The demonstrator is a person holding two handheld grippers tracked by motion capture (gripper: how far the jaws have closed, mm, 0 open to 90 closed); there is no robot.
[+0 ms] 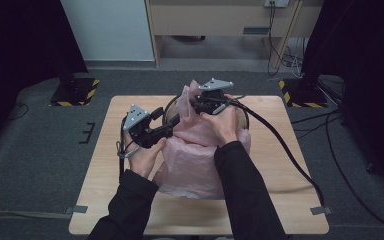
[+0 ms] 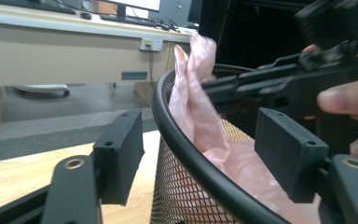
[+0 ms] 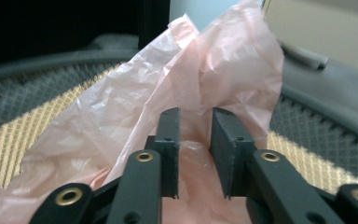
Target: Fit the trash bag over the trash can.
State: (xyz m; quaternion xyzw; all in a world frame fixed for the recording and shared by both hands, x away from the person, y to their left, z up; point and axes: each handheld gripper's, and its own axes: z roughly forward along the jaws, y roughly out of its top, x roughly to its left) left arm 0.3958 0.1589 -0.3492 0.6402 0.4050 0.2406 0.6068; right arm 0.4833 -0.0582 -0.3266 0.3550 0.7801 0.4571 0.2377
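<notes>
A black mesh basket [image 1: 168, 107] stands on the wooden table [image 1: 105, 170], with a pink plastic bag [image 1: 195, 155] draped over and inside it. My left gripper [image 1: 172, 123] is at the basket's left side. In the left gripper view it [image 2: 205, 158] is open, its jaws straddling the basket's rim [image 2: 177, 144], one pad outside and one inside over the bag [image 2: 196, 107]. My right gripper [image 1: 196, 104] reaches over the basket's far part. In the right gripper view its jaws [image 3: 195, 140] stand close together on a raised fold of the bag [image 3: 214, 60], above the mesh [image 3: 37, 121].
The basket takes up the middle of the table, and the bag spills toward the near edge. A thick black cable [image 1: 285, 150] trails from the right gripper across the table's right side. Beyond the table are dark stands [image 1: 72, 87] on the floor and a desk [image 1: 220, 17].
</notes>
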